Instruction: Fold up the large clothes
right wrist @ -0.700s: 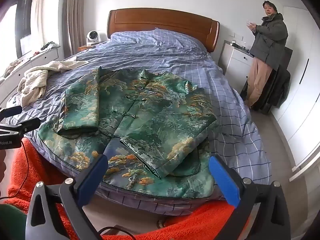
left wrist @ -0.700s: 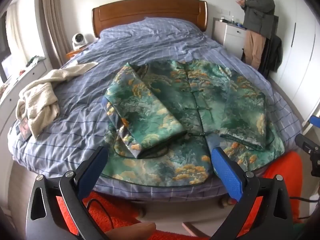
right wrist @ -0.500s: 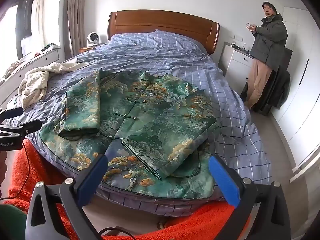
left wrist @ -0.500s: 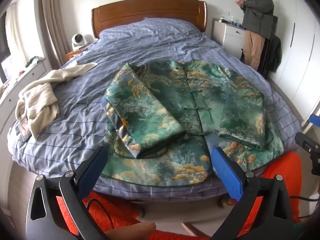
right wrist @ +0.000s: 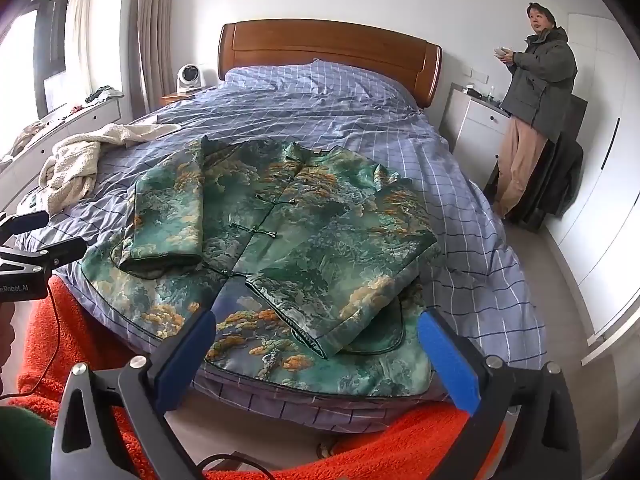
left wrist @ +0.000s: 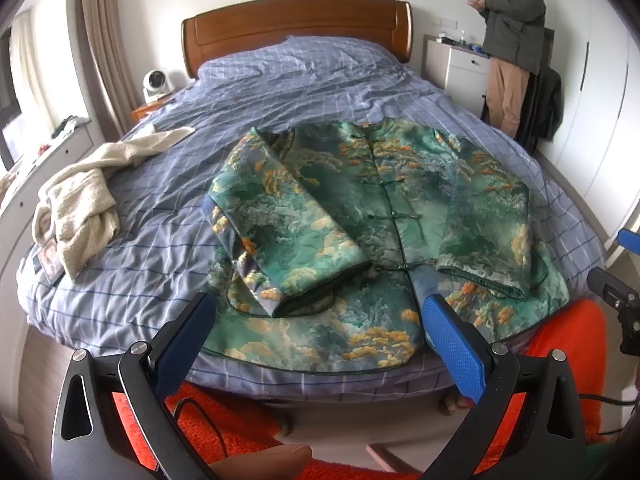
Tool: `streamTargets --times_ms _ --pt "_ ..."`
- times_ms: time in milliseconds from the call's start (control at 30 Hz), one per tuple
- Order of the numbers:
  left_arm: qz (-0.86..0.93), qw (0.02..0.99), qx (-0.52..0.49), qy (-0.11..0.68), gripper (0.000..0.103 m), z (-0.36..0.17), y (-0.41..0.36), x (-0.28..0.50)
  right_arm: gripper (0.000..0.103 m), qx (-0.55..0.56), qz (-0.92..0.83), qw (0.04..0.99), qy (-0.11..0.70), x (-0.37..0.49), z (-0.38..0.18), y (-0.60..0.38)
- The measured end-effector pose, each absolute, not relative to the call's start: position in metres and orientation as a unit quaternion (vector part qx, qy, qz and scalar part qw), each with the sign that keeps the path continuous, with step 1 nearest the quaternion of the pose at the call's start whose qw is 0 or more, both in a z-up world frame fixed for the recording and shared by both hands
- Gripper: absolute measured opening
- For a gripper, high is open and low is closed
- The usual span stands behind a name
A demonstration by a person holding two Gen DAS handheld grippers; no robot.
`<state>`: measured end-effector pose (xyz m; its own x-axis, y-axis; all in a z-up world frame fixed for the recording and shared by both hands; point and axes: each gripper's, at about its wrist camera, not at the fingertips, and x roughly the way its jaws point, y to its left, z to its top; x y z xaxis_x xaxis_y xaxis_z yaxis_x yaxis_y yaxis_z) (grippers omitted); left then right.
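Observation:
A green jacket [left wrist: 360, 216] [right wrist: 288, 240] with a gold cloud pattern and knot buttons lies face up at the foot of the bed, both sleeves folded in over its front. My left gripper [left wrist: 316, 320] hangs open over the jacket's near hem, nothing between its blue pads. My right gripper [right wrist: 316, 340] is open too, above the hem by the right sleeve's cuff, and holds nothing. Each gripper shows at the edge of the other's view.
The bed [left wrist: 132, 216] has a blue checked cover and a wooden headboard [left wrist: 296, 24]. A cream garment [left wrist: 80, 196] lies bunched at its left side. A person [right wrist: 528, 120] stands by the white nightstand at the right. Orange fleece [right wrist: 400, 440] lies below the bed's foot.
Both grippers have drifted only slightly; in the right wrist view the jacket has slid a little lower. Jaws stay wide, and the jacket lies as before.

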<state>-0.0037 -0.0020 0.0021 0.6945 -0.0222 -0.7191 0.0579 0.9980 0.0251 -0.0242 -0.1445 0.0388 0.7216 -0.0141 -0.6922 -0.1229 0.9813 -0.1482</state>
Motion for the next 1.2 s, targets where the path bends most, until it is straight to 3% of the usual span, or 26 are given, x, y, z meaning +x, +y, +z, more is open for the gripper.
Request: streamTargets --times_ms 1200 --pt "-0.023 0.920 0.029 0.391 0.103 -0.0045 -0.0032 -0.0028 0.103 -0.091 0.042 0.919 0.381 -0.0196 0.0317 -0.1391"
